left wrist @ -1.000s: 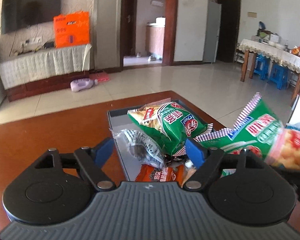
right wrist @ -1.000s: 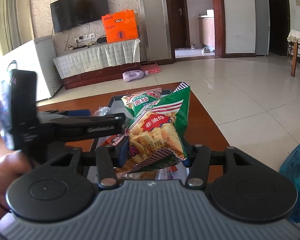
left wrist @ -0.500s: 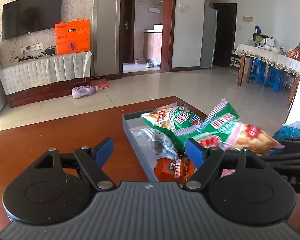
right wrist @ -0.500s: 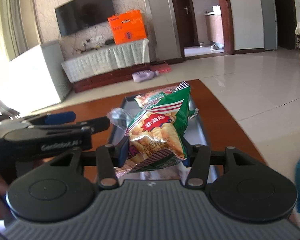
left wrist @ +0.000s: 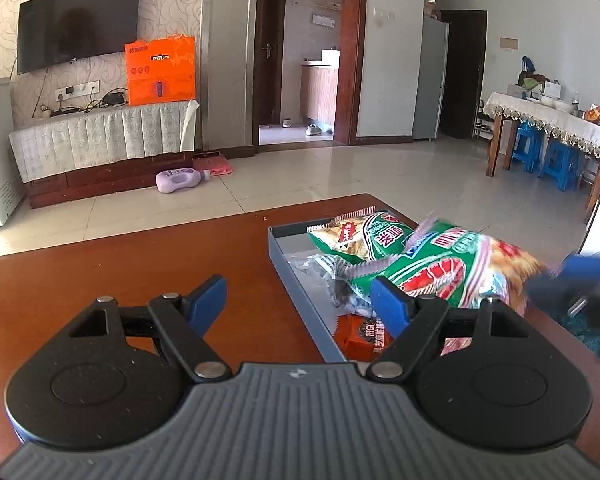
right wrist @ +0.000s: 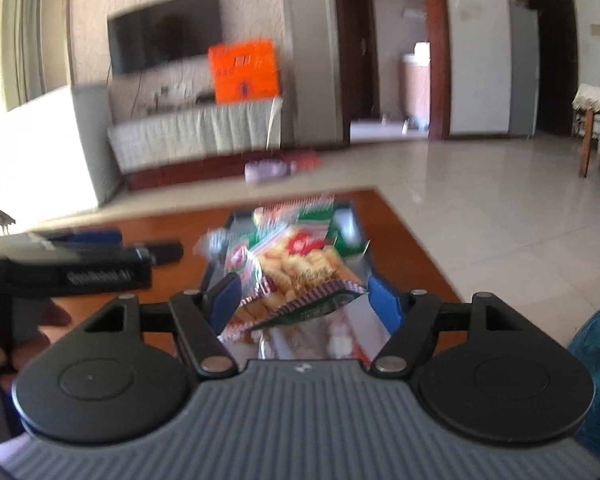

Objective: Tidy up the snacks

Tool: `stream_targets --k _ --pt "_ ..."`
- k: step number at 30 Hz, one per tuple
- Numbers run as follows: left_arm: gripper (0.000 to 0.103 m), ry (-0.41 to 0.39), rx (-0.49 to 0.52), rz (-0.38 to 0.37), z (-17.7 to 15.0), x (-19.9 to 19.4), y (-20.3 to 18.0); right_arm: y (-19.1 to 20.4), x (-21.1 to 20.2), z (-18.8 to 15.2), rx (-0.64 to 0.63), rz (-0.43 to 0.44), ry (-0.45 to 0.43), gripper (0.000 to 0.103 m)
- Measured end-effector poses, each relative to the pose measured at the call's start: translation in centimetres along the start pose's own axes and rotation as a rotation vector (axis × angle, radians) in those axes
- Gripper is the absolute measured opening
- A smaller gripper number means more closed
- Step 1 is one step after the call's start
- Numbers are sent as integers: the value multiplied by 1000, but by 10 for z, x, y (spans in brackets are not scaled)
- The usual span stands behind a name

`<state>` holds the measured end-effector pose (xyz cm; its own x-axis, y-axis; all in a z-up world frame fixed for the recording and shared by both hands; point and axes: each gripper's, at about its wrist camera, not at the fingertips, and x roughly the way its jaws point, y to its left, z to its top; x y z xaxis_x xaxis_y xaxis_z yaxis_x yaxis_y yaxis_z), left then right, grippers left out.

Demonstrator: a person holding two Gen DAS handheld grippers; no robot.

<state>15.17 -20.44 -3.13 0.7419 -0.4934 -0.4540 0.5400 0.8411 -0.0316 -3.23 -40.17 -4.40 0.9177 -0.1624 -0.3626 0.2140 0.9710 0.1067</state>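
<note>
A grey tray [left wrist: 290, 276] on the brown table holds several snack packs. A green chip bag [left wrist: 452, 268] lies on top of the pile, blurred, with another green bag [left wrist: 364, 236] behind it, a clear pack [left wrist: 320, 266] and an orange pack [left wrist: 364, 334]. My left gripper [left wrist: 300, 300] is open and empty over the tray's left edge. My right gripper [right wrist: 306, 300] is open, with the green chip bag [right wrist: 300, 264] lying loose between its fingers over the tray [right wrist: 350, 220]. The right gripper's blue fingertip [left wrist: 592, 266] shows at the far right of the left wrist view.
The brown table [left wrist: 120, 272] extends to the left of the tray. The left gripper's body and the hand holding it [right wrist: 80, 268] are at the left of the right wrist view. A blue plastic bag [right wrist: 598, 344] sits off the table's right side.
My right gripper has opened and let go of the green chip bag, which now rests on the pile in the tray. My left gripper has drifted left and back.
</note>
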Motion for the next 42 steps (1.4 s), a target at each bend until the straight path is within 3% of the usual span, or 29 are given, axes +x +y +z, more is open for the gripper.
stream_targets --k 2,4,7,13,22,32,37,40,41,42 --pt "83 -3 6 5 0 -3 0 -4 -4 3 14 -5 -16 66" --pt "83 -5 5 4 0 -4 2 -4 8 0 4 -15 37 48" --pt "83 -9 5 6 -2 -9 3 1 32 -3 -19 -5 94 33" --pt "83 -19 15 8 -2 -15 9 13 52 -6 -62 19 138 33" --pt "83 -2 -31 30 -4 -25 -6 6 20 -10 -2 -35 124 34" --pt "83 15 -108 26 -21 -52 -28 13 -24 -30 -9 -28 116 34" --pt "84 23 -87 25 -30 -68 -43 4 -41 -38 34 -62 91 35" --pt "84 29 -76 6 -37 -79 -52 -8 -52 -40 123 -75 79 36" --pt "84 29 -71 0 -39 -82 -54 -12 -56 -41 165 -72 67 38" --pt "84 27 -65 -6 -41 -86 -58 -17 -63 -42 212 -72 47 46"
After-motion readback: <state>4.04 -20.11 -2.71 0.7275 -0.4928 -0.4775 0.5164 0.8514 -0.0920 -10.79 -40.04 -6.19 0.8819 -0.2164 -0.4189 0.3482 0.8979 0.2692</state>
